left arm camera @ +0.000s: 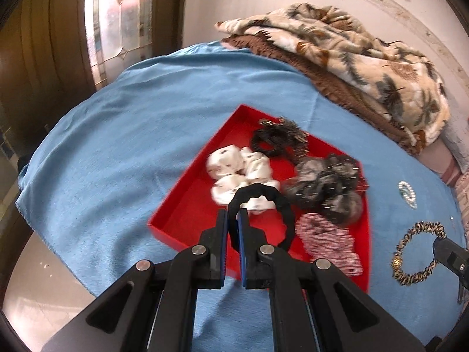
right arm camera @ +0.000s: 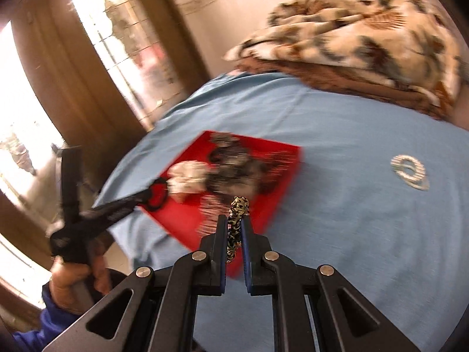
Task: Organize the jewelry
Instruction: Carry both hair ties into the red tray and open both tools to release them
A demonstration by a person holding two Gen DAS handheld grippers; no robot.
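A red tray [left arm camera: 181, 214] lies on the blue cloth and holds a white scrunchie [left arm camera: 234, 170], a black hair clip [left arm camera: 272, 139], a grey scrunchie [left arm camera: 325, 184] and a red-and-white striped scrunchie [left arm camera: 325, 240]. My left gripper [left arm camera: 233, 215] is shut on a black hair band [left arm camera: 275, 202] above the tray's near side. My right gripper [right arm camera: 235, 223] is shut on a leopard-print hair band [right arm camera: 236, 220], held over the tray's [right arm camera: 281, 158] right edge; this band also shows at the right of the left wrist view [left arm camera: 416, 252]. A pearl clip [right arm camera: 409, 171] lies on the cloth, right of the tray.
A folded patterned blanket [left arm camera: 351, 58] is piled at the back right of the bed. The blue cloth [left arm camera: 117, 135] covers the bed; its left edge drops to the floor. A door and a glass panel [left arm camera: 120, 20] stand at the back left.
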